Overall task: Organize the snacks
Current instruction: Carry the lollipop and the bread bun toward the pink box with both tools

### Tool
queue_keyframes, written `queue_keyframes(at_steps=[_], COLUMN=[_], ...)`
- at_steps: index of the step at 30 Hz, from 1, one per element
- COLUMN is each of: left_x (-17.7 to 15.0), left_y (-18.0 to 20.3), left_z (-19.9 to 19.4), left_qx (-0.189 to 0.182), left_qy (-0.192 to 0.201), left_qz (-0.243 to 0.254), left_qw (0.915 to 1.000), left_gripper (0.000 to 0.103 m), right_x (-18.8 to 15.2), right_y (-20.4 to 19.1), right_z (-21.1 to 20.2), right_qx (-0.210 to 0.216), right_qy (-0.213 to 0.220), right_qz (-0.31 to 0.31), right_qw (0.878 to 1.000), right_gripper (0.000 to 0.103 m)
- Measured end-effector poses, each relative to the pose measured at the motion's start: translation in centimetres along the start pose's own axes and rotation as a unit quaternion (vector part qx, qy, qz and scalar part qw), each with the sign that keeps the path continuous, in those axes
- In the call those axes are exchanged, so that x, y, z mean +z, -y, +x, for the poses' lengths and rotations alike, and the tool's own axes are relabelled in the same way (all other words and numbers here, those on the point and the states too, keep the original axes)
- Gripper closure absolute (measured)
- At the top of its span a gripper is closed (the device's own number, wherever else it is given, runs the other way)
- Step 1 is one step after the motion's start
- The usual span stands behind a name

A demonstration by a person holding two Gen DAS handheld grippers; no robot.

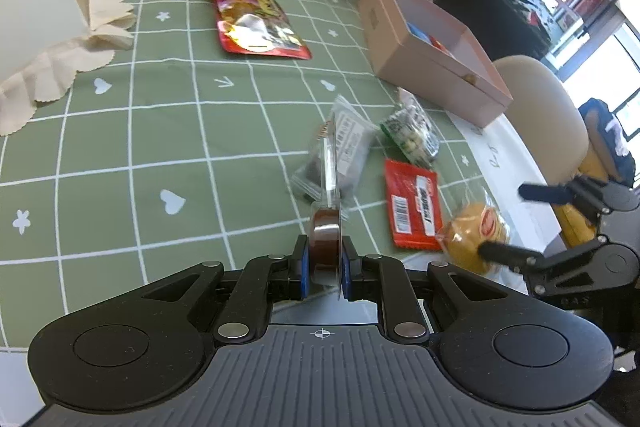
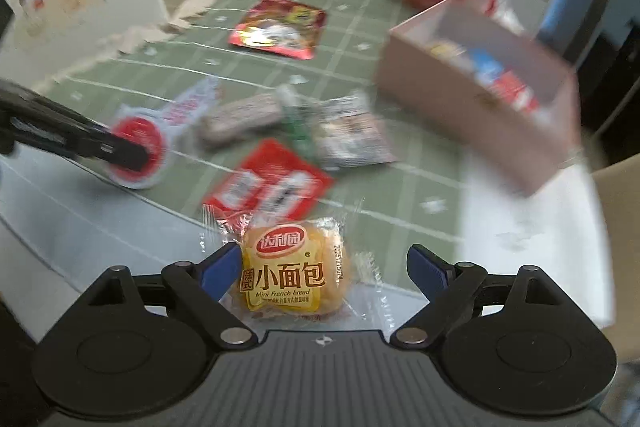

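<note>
A green checked cloth covers the surface (image 1: 160,147), its near edge bare and white. The pink box (image 1: 432,67) sits by the far right edge (chairs beyond). The left tool (image 1: 325,267) clenches a small round snack (image 1: 326,247). The right tool (image 2: 320,271) stands released around the wrapped bread (image 2: 294,271). Loose packets (image 1: 414,203) lie between, open cloth to the left.

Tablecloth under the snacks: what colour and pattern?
Tablecloth: sage green with a white grid, small white hearts and stars. Clearest in the left wrist view.
</note>
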State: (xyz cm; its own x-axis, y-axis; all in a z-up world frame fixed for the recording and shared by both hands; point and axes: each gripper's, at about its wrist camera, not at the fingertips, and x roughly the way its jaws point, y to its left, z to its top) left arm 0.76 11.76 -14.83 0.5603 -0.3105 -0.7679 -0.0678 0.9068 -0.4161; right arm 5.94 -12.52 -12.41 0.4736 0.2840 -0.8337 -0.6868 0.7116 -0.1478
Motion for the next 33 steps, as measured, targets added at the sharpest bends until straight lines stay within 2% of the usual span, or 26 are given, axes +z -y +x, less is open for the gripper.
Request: queue_keyframes(at_steps=[3, 6, 8, 12, 13, 14, 16, 18, 19, 23, 27, 29, 30, 33], left_x=[-0.1, -0.3, -0.4, -0.5, -0.6, -0.6, -0.8, -0.9, -1.0, -1.2, -1.1, -0.9, -0.9, -0.9], left_y=[0.7, 1.2, 1.4, 1.5, 1.6, 1.7, 2.1, 2.4, 2.5, 3.1, 3.5, 3.5, 3.5, 3.6], left_z=[0.2, 0.6, 0.8, 0.9, 0.9, 0.9, 0.9, 1.3, 1.4, 1.7, 2.0, 2.1, 2.1, 2.2], left_qx=[-0.003, -0.002, -0.002, 0.002, 0.002, 0.003, 0.003, 0.006, 0.006, 0.004, 0.006, 0.004, 0.004, 0.005], left_qy=[-0.007, -0.017, -0.024, -0.028, -0.029, -0.031, -0.034, -0.043, -0.046, -0.049, -0.048, -0.049, -0.049, -0.047], left_qz=[0.007, 0.013, 0.016, 0.016, 0.016, 0.017, 0.022, 0.025, 0.025, 0.025, 0.023, 0.019, 0.018, 0.02], left_qw=[0.9999, 0.9998, 0.9996, 0.9995, 0.9994, 0.9994, 0.9992, 0.9987, 0.9986, 0.9985, 0.9986, 0.9986, 0.9986, 0.9987], left_gripper=[0.084, 0.084, 0.084, 0.084, 0.084, 0.084, 0.084, 0.084, 0.084, 0.084, 0.084, 0.084, 0.084, 0.084], right_x=[-0.7, -1.6, -2.2, -3.8, -4.0, -4.1, -4.1, -3.9, -3.6, -2.0, -1.2, -1.1, -1.0, -0.8], right_y=[0.3, 1.4, 2.0, 2.3, 2.6, 3.0, 4.2, 5.4, 5.7, 5.7, 4.7, 4.2, 3.6, 1.9], right_z=[-0.6, -1.1, -0.9, -0.2, -0.3, -0.5, -1.5, -2.2, -2.3, -1.2, 1.7, 3.0, 3.3, 3.4], right_qx=[-0.02, 0.028, 0.039, -0.04, -0.04, -0.027, 0.031, 0.091, 0.105, 0.099, 0.092, 0.102, 0.101, 0.078], right_qy=[0.002, -0.014, -0.031, -0.059, -0.059, -0.058, -0.046, -0.03, -0.023, -0.014, -0.027, -0.037, -0.039, -0.037], right_qz=[-0.029, -0.009, -0.002, -0.031, -0.026, -0.013, 0.039, 0.095, 0.117, 0.197, 0.274, 0.289, 0.282, 0.219], right_qw=[0.999, 0.999, 0.999, 0.997, 0.997, 0.998, 0.998, 0.991, 0.987, 0.975, 0.957, 0.951, 0.953, 0.972], right_gripper=[0.013, 0.013, 0.013, 0.013, 0.013, 0.014, 0.014, 0.014, 0.014, 0.014, 0.014, 0.016, 0.016, 0.018])
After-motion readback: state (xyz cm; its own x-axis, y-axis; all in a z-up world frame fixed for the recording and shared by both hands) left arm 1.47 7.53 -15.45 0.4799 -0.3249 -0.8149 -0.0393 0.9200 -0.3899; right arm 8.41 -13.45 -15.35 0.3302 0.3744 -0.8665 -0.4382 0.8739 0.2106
